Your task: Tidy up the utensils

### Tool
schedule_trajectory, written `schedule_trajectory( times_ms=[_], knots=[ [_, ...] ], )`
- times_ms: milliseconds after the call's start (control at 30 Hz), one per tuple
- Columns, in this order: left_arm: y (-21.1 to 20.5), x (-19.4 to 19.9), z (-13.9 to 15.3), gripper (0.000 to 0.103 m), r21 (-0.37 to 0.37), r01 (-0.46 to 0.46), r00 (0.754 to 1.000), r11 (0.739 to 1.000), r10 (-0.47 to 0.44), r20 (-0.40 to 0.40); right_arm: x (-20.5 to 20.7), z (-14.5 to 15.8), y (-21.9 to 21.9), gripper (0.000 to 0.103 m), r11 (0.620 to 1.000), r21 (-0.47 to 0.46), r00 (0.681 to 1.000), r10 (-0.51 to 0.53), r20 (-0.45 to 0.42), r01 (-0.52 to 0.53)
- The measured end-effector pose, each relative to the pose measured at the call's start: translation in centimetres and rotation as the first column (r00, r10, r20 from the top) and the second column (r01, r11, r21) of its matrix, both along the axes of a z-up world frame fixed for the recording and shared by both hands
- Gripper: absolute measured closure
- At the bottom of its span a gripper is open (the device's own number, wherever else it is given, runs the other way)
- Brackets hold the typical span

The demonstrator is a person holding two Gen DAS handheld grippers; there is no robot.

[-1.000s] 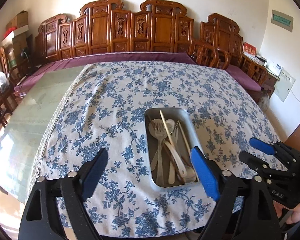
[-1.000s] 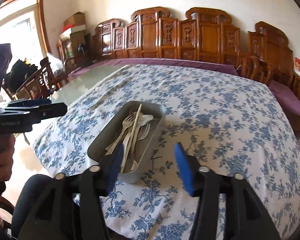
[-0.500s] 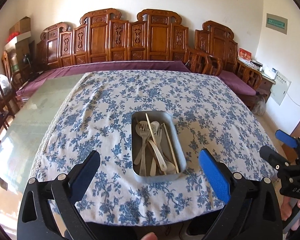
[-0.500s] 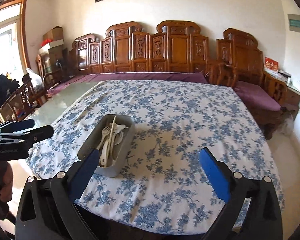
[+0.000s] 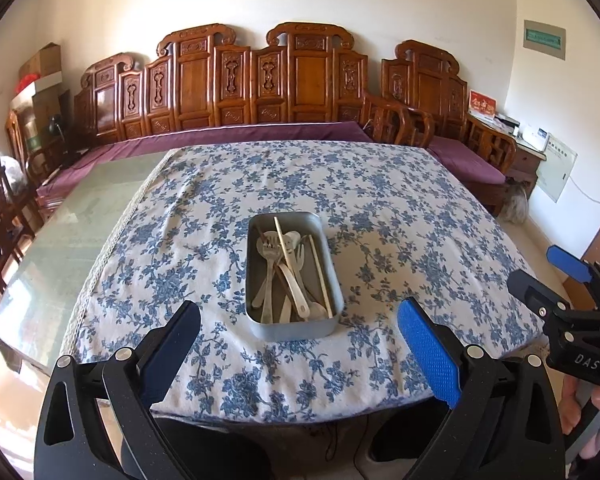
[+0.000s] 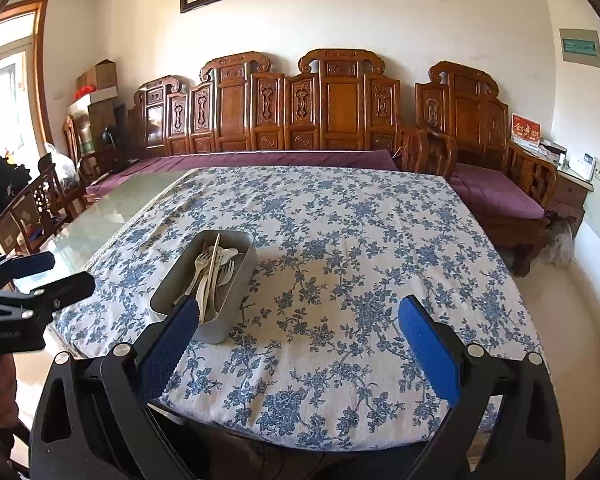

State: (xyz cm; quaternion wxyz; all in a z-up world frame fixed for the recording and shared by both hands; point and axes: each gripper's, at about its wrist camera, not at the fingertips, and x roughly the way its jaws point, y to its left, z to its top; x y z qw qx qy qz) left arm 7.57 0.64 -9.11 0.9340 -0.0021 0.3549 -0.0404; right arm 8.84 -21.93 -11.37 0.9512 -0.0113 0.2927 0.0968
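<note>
A grey metal tin (image 5: 260, 272) stands near the front edge of a table under a blue-flowered cloth (image 5: 400, 220). Inside lie several utensils (image 5: 286, 276): metal forks and spoons, a white spoon and pale chopsticks. My left gripper (image 5: 300, 340) hovers before the tin, jaws wide open and empty. My right gripper (image 6: 300, 336) is also wide open and empty, with the tin (image 6: 236, 280) just ahead of its left finger. Each gripper shows in the other's view: the right one (image 5: 556, 276) at the right edge, the left one (image 6: 40, 276) at the left edge.
Bare greenish glass tabletop (image 5: 80, 224) lies left of the cloth. Carved wooden benches with purple cushions (image 5: 260, 132) line the far wall. Wooden chairs (image 6: 32, 208) stand at the left. A person's hand (image 5: 588, 404) holds the right gripper's handle.
Both grippers have drawn back and risen from the tin, which now looks smaller and farther off. Their jaws have spread wider, the right one's most. More of the wall and picture shows.
</note>
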Motion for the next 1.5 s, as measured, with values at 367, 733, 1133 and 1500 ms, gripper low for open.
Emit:
schedule_trajectory(
  times_ms=[367,733,1133,1500],
  knots=[
    [-1.3,-2.4,4.2,0.008,0.006,0.016,0.996,1.000,-0.016,0.084,-2.3,3.8,-0.4,0.003,1.000,0.018,0.997,-0.006,0.083,0.004],
    [-1.8,-5.2,9.1,0.008,0.015,0.007,0.979,1.000,-0.010,0.202,-5.4,8.7,-1.0,0.003,0.999,0.044,0.977,-0.020,0.210,0.011],
    [-1.8,-6.5,10.4,0.008,0.015,-0.016,0.968,1.000,0.012,0.250,-6.8,10.1,-1.5,0.003,0.998,0.051,0.966,-0.041,0.254,0.029],
    [-1.7,-6.4,10.3,0.008,0.014,-0.026,0.968,1.000,0.022,0.251,-6.7,10.0,-1.5,0.003,0.998,0.052,0.967,-0.043,0.252,0.030]
  ],
)
